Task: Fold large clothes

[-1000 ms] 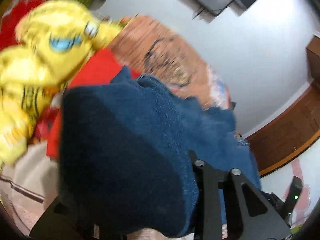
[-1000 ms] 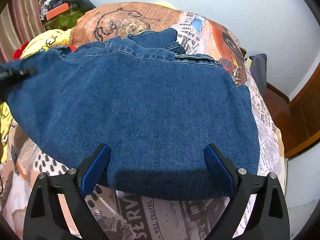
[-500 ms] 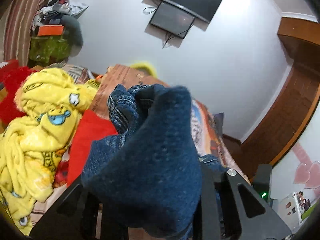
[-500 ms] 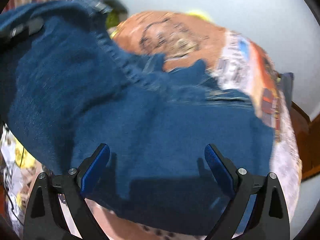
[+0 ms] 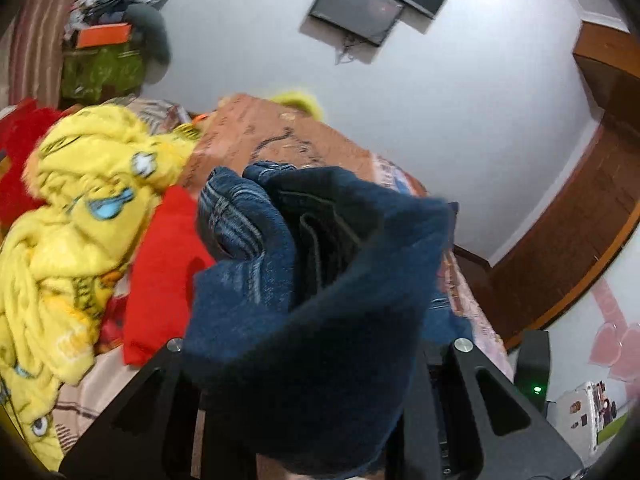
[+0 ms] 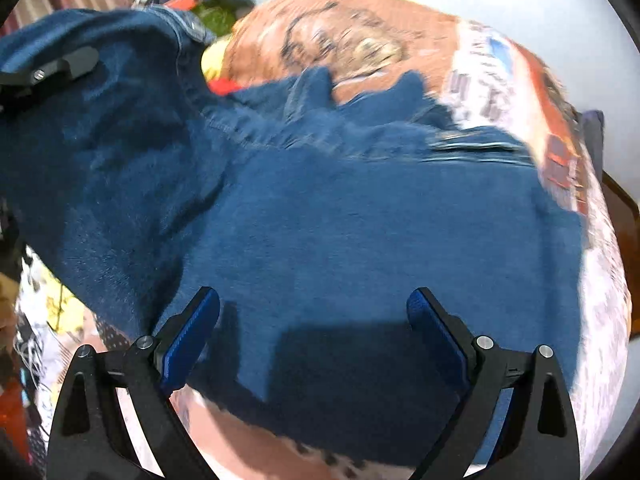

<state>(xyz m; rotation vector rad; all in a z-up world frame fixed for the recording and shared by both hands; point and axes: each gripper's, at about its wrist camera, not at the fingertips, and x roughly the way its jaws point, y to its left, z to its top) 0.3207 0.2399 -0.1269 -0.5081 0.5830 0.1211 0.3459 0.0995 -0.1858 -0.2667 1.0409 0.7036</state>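
**Item: jeans, part-lifted for folding**

**Article.** Jeans, dark blue denim, on a printed bedspread.

**Handling (judged).** Thick, heavy cloth; limp, but stiffer at seams and waistband. Not slippery, not fragile. A single layer would sag and drag under its own weight. Best hold: a doubled edge, seam or waistband, taken deep between the pads. One grip at each end of a fold line should keep the panel from twisting.

**Position, right wrist view.** The garment fills the centre of the frame, mostly flat on the bedspread. Its near edge runs across the bottom, just ahead of the fingertips. Its left part rises off the bed toward the upper left.

**Position, left wrist view.** A bunched fold of jeans fills the lower centre, draped over the fingers and hiding them.

**Tools.**
- Right gripper: fingers spread wide, blue pads bare, holding nothing. It hovers over the near edge of the denim; contact cannot be told.
- Left gripper: fingers buried in cloth. The fold hangs from it, so it appears to be clamped on the denim. Seen also at upper left of the right wrist view, its finger against the raised cloth.

**Surroundings.** Yellow blanket and red cloth, left of frame. Wall screen, top.
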